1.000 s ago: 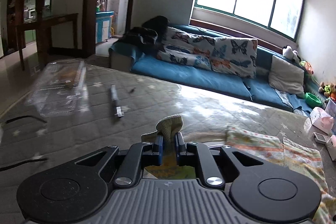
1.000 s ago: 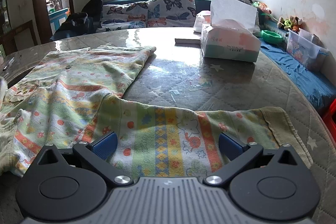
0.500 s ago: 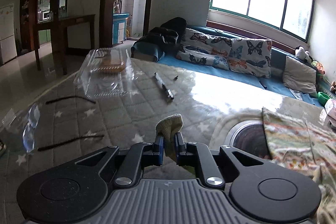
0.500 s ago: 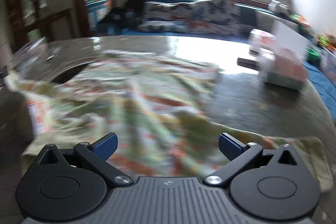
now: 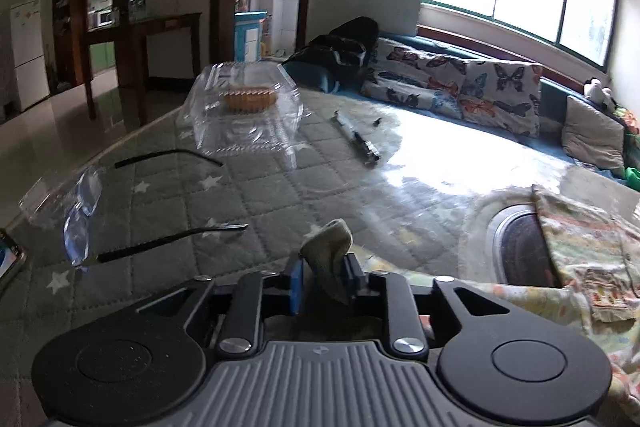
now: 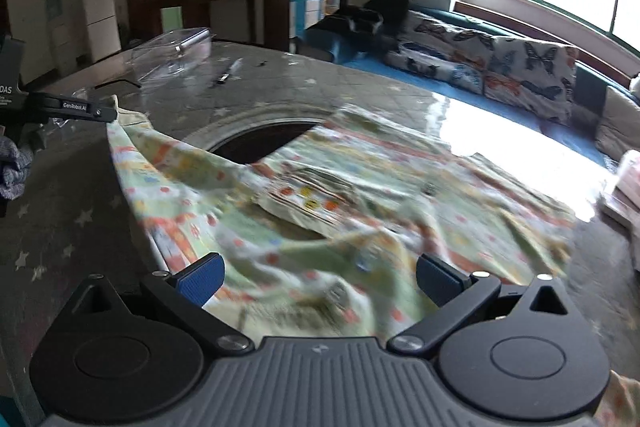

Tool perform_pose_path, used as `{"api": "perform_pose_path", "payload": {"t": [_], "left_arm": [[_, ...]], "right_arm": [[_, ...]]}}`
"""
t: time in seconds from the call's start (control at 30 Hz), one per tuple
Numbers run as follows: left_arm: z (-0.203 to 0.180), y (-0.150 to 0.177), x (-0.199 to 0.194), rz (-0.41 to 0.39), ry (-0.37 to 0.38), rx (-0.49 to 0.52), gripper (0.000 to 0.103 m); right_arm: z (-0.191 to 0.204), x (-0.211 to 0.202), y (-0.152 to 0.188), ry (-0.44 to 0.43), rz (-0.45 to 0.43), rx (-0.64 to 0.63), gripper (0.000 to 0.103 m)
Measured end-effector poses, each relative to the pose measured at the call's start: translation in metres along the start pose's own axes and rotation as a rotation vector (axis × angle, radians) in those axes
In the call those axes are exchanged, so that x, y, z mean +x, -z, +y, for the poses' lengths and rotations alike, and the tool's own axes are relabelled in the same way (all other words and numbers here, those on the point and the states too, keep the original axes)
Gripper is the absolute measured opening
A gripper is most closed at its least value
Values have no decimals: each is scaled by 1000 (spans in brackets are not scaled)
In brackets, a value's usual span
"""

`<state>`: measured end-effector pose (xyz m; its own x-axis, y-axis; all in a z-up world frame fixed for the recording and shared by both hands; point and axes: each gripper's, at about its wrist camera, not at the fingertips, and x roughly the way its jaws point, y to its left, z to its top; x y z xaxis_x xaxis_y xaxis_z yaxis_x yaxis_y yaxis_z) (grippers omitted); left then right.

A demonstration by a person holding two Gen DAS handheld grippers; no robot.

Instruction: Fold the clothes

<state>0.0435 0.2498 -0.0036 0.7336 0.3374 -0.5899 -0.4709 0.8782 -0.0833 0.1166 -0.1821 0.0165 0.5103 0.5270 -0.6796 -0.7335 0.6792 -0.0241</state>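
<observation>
A striped green, yellow and orange child's garment [image 6: 320,195] lies spread and rumpled over the round table. My left gripper [image 5: 323,277] is shut on its ribbed cuff [image 5: 328,251], which sticks up between the fingers. In the right wrist view the left gripper [image 6: 110,113] shows at the far left, holding that cuff stretched out above the table. My right gripper [image 6: 318,277] is open, with the blurred cloth just under and ahead of it. The garment also trails to the right in the left wrist view [image 5: 580,251].
A round hole [image 6: 260,143] in the table's middle is half covered by the cloth. A clear plastic box [image 5: 244,119], a pen [image 5: 356,141], black strips [image 5: 168,241] and plastic wrap [image 5: 80,211] lie at the left. A tissue box [image 6: 624,187] stands at the right edge.
My left gripper has pulled the cuff leftwards across the table, stretching the garment. My right gripper has swung left, away from the tissue box, over the cloth, and stayed open.
</observation>
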Motion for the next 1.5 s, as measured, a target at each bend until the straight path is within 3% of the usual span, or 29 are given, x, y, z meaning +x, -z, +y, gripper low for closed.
{"api": "perform_pose_path", "payload": {"t": [0.27, 0.57, 0.7, 1.17, 1.43, 1.5], "left_arm": [[20, 1, -2, 13, -89, -16, 30], [-16, -9, 9, 20, -8, 89, 36], [-22, -10, 30, 59, -25, 121, 35], [-22, -22, 64, 53, -106, 198, 33], [-10, -25, 41, 48, -78, 110, 35], [-5, -23, 32, 54, -64, 85, 40]], "right_arm": [[44, 27, -1, -74, 47, -117, 103], [81, 29, 12, -206, 105, -228, 103], [92, 28, 10, -258, 107, -243, 103], [118, 34, 9, -389, 144, -279, 103], [126, 41, 4, -406, 132, -281, 103], [128, 42, 2, -410, 129, -282, 103]]}}
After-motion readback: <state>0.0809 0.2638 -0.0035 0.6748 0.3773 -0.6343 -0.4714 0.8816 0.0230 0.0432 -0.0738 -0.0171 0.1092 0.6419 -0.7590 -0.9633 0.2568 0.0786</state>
